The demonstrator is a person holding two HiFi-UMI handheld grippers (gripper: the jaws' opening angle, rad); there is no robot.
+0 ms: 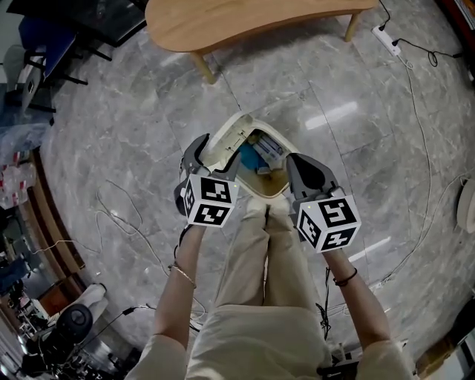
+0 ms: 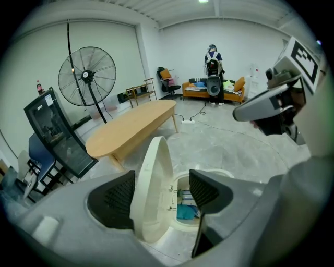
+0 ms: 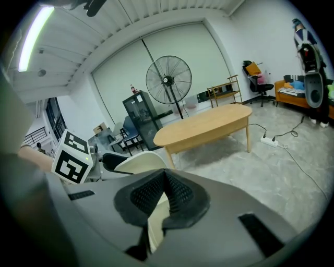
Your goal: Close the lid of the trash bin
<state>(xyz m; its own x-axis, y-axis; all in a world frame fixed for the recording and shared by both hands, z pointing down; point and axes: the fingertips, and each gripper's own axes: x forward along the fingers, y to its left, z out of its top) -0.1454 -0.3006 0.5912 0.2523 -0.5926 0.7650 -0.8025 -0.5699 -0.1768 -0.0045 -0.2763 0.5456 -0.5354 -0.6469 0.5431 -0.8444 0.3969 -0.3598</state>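
At the bottom of the head view the person's beige trousers point(image 1: 256, 297) fill the middle, with a hand behind each marker cube. Just above them, at frame centre, the left gripper point(image 1: 211, 159) has its jaws spread wide. In the left gripper view the raised lid point(image 2: 154, 193) stands on edge between those jaws, close against the left pad point(image 2: 112, 201) and apart from the right one; whether it touches the left pad cannot be told. The right gripper point(image 1: 298, 169) hangs at the right side of the bin. In its own view its jaws meet at the tips, with nothing between them.

The trash bin point(image 1: 261, 194) sits on the grey marbled floor just beyond the person's feet, between the two grippers. Its cream lid is tipped up at the left of the rim, and the mouth is open on blue and white contents point(image 2: 185, 211).

Farther up, a wooden table point(image 1: 245, 22) runs along the top edge, with a power strip point(image 1: 387, 38) and cables at the upper right. The left gripper view shows a standing fan point(image 2: 87, 76) at the upper left.
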